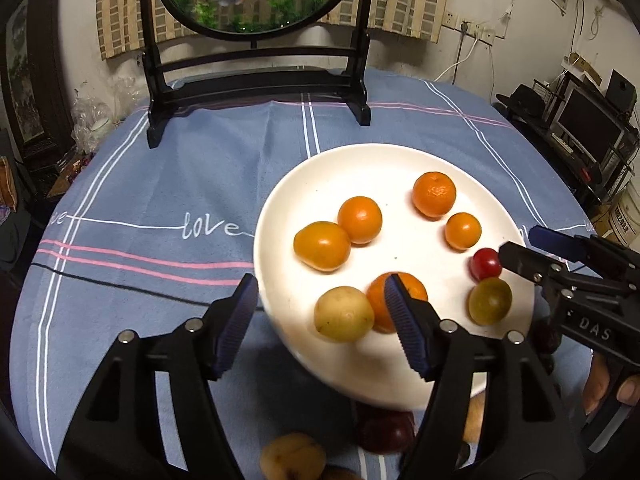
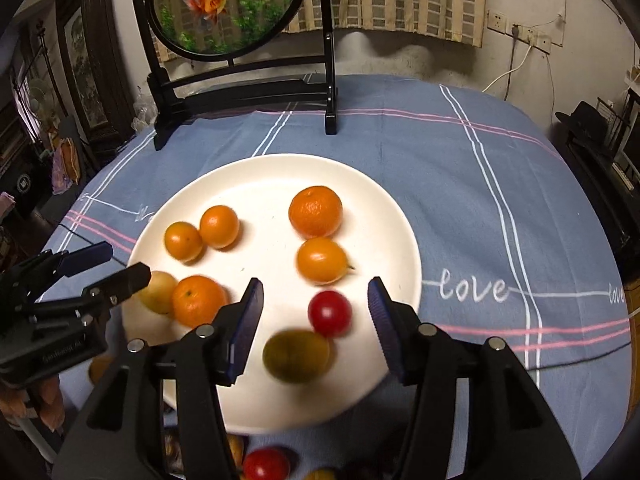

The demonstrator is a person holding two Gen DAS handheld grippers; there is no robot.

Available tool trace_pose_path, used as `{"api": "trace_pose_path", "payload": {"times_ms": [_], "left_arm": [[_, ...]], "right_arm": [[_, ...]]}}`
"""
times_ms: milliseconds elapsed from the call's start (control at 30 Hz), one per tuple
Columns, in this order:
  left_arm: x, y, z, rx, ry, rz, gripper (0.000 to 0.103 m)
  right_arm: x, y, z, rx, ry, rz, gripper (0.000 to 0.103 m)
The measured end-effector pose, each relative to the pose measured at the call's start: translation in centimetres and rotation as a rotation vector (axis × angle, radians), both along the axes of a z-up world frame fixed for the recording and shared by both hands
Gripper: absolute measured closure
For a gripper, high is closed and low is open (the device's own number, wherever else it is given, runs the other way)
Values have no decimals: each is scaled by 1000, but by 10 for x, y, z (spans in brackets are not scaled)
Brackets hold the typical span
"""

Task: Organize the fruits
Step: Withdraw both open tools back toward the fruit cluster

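- Left gripper (image 1: 320, 312): seen open over the near-left edge of the white plate (image 1: 280, 208), nothing pinched; pale yellow fruit (image 1: 344, 314) and an orange (image 1: 394, 300) resting free on the plate just beyond its fingers.
- On the plate: eight fruits counted, including four more orange ones toward the centre and far side.
- Right gripper (image 2: 316, 320): jaws apart over the plate's near-right part, red tomato (image 2: 330, 312) and green-yellow fruit (image 2: 296, 356) lying loose between them.
- Judged partly done: several fruits (image 2: 266, 464) left on the blue tablecloth (image 2: 480, 200) nearer than the plate.
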State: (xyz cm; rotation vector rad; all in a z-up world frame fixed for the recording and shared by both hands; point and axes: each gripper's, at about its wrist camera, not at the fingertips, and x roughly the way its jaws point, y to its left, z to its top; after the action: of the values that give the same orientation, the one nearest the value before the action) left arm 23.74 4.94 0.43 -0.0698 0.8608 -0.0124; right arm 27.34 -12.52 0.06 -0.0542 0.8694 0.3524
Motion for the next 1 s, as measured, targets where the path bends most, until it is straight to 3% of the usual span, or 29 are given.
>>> {"api": "trace_pose_path", "payload": {"times_ms": [167,267,400,700,1000], "left_arm": [[-24,-1,6,35,-17,-2,19],[-41,3,8,45,-29,5,19],[-64,14,6,28,-23,24,13],[-115,23,-7,-2,-11,56,13],[-143,11,-21,-8,22,49,13]], "right_arm": [[-26,-15,2,14,-5,-22,48],[-44,-27,2,32,5,-36,47],[-67,-43,0,60,4,-72,37],[-121,-66,-16,65,-13,-114,37],[-151,-84,-38,86,42,-141,37]]}}
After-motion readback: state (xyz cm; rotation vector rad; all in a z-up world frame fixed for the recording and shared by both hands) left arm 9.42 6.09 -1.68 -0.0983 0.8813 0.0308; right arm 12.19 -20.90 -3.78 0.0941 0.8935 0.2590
